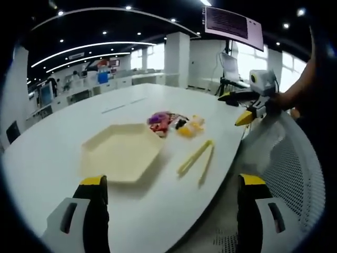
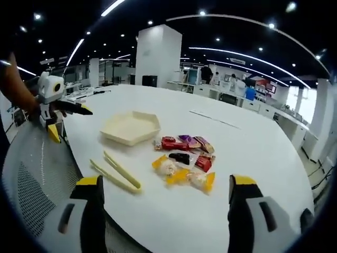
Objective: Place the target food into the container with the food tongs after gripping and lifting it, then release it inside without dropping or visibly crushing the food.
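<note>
Snack packets (image 2: pixel 184 158) heaped loose on tabletop w/ yellow-wrapped ones nearest the near edge, red and purple ones behind; which is the target can't be told. None gripped or lifted yet. Just beside heap, toward hexagonal container (image 2: pixel 130 127): yellow food tongs (image 2: pixel 116 171), flat on table, untouched, arms slightly spread, pinching nothing. Long axis runs roughly along the near table edge; which end is the hinge unclear. Snacks lie right across from tongs, near, not touching. Container (image 1: pixel 122 153) sits further in from that edge, apart from both tongs (image 1: pixel 196 159) and heap (image 1: pixel 174 124), nothing visible inside.

Right gripper (image 2: pixel 163 216) hangs above near edge, jaws wide apart, holding nothing; tongs and heap between its jaws' line of sight, so judged nearer to tongs. Left gripper (image 1: pixel 171 211) likewise wide apart, facing the container side.
</note>
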A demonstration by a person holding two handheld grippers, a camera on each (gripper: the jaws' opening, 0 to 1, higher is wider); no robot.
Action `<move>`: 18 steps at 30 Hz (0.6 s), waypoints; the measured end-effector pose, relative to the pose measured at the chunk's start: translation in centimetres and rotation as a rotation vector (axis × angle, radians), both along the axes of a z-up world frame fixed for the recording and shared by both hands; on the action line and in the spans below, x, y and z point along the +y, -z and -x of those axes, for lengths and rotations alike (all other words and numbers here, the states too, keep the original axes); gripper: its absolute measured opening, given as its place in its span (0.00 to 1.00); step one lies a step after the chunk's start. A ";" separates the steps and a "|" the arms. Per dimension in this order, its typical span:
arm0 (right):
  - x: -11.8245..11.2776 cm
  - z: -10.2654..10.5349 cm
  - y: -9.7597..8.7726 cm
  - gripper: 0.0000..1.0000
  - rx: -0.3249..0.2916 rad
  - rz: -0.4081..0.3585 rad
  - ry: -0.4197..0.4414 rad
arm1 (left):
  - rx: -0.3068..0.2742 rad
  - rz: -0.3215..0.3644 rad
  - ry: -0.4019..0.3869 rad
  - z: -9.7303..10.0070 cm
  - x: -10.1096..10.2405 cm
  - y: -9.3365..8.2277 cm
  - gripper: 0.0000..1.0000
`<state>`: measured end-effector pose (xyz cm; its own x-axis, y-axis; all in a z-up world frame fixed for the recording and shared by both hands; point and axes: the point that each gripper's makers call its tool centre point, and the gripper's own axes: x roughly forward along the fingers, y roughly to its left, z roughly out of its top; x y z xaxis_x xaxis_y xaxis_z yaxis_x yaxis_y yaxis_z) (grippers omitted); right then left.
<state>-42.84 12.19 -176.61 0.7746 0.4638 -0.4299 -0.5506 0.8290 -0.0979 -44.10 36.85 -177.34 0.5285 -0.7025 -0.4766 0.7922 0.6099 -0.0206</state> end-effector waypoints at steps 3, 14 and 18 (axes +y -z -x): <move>0.9 0.4 -0.3 0.99 0.002 -0.036 -0.031 | 0.047 -0.026 0.084 0.9 -0.6 0.6 0.98; 0.9 0.4 0.0 0.97 0.012 0.001 -0.040 | 0.056 -0.075 0.187 0.5 -2.2 1.0 0.89; 0.7 0.3 0.0 0.96 0.013 0.000 -0.030 | 0.051 -0.071 0.212 0.1 -2.9 1.0 0.91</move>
<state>-43.17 12.94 -176.60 0.7549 0.4868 -0.4395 -0.5764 0.8121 -0.0907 -44.20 33.98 -178.35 0.3468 -0.7590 -0.5510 0.9017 0.4315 -0.0268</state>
